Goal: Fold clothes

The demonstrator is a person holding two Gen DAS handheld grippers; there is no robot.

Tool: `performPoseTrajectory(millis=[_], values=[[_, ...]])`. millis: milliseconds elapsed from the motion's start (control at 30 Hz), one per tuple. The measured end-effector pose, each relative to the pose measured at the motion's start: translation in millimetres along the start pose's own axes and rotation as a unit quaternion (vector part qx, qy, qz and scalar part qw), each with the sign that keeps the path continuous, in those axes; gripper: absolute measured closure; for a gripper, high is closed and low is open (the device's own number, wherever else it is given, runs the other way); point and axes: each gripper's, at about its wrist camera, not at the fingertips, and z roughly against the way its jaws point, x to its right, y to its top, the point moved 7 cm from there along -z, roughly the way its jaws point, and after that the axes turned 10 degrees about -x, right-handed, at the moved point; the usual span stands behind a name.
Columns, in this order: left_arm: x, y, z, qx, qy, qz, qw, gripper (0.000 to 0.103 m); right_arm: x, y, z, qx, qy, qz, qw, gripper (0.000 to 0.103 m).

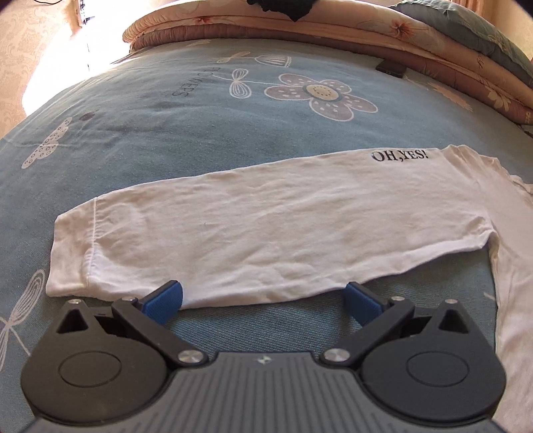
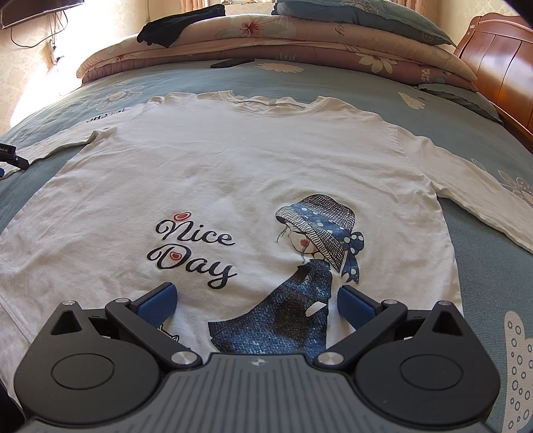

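A white long-sleeved shirt (image 2: 240, 173) lies flat, front up, on the blue bedspread, printed with "Nice Day" and a girl in a hat. Its left sleeve (image 1: 233, 229), marked "OH,YES!", stretches out sideways in the left wrist view. My left gripper (image 1: 263, 299) is open, its blue pads at the sleeve's near edge, holding nothing. My right gripper (image 2: 256, 304) is open above the shirt's lower front, over the print. The other sleeve (image 2: 479, 193) runs off to the right.
Folded floral quilts (image 2: 299, 36) are stacked along the far side of the bed, with a dark garment (image 2: 176, 26) on top. A dark remote (image 2: 231, 62) lies on the bedspread (image 1: 200, 133) near them. A wooden headboard (image 2: 499, 63) stands at the right.
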Motion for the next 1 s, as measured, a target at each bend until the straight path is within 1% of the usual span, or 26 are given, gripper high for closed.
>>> performPoseTrajectory(millis=[67, 100, 133, 200, 267, 333, 400, 433, 500, 567, 600, 633, 767, 833, 900, 1000], values=[[-5, 14, 12, 0.026, -0.02, 0.018, 0.9993, 0.001, 0, 0, 0, 0.001, 0.0, 0.0, 1.0, 0.0], [-8, 20, 15, 0.035, -0.029, 0.028, 0.9986, 0.001, 0, 0, 0, 0.001, 0.0, 0.0, 1.0, 0.0], [-12, 24, 13, 0.037, -0.03, 0.037, 0.9982, 0.0, 0, 0, 0, 0.002, 0.0, 0.001, 1.0, 0.0], [-20, 29, 6, 0.033, -0.021, 0.052, 0.9979, 0.001, 0, 0, 0, 0.002, 0.0, 0.001, 1.0, 0.0], [-30, 27, -6, 0.02, -0.004, 0.065, 0.9977, 0.001, 0, 0, 0, 0.002, 0.0, 0.001, 1.0, 0.0], [-40, 19, -14, 0.009, 0.008, 0.075, 0.9971, 0.001, 0, 0, 0, 0.003, 0.0, 0.001, 1.0, 0.0], [-51, 12, -17, 0.009, 0.023, 0.076, 0.9968, 0.001, 0, 0, 0, 0.003, 0.0, 0.001, 1.0, 0.0], [-56, 11, -14, 0.013, 0.02, 0.078, 0.9967, 0.001, 0, 0, 0, 0.004, 0.0, 0.001, 1.0, 0.0], [-64, 14, -5, 0.024, 0.001, 0.108, 0.9939, 0.001, 0, 0, 0, 0.005, 0.0, 0.002, 1.0, 0.0], [-73, 21, 6, 0.039, 0.008, 0.141, 0.9892, 0.001, 0, 0, -1, 0.006, 0.0, 0.001, 1.0, 0.0], [-73, 24, 12, 0.044, 0.004, 0.149, 0.9878, 0.001, 0, 1, -1, 0.006, 0.0, 0.0, 1.0, 0.0], [-65, 24, 17, 0.047, -0.002, 0.142, 0.9888, 0.001, 0, 0, -1, 0.007, 0.0, 0.0, 1.0, 0.0], [-18, 23, 41, 0.057, -0.027, 0.081, 0.9947, 0.001, -1, -1, -1, 0.013, -0.002, -0.001, 1.0, 0.0], [17, 17, 55, 0.059, -0.039, 0.036, 0.9968, 0.001, -1, -1, -1, 0.015, -0.002, -0.002, 1.0, 0.0], [59, 9, 72, 0.058, -0.056, -0.008, 0.9967, 0.001, 0, -1, -1, 0.016, -0.002, -0.003, 1.0, 0.0], [124, -13, 96, 0.046, -0.093, -0.063, 0.9926, 0.001, -1, -2, 0, 0.019, -0.005, -0.005, 1.0, 0.0]])
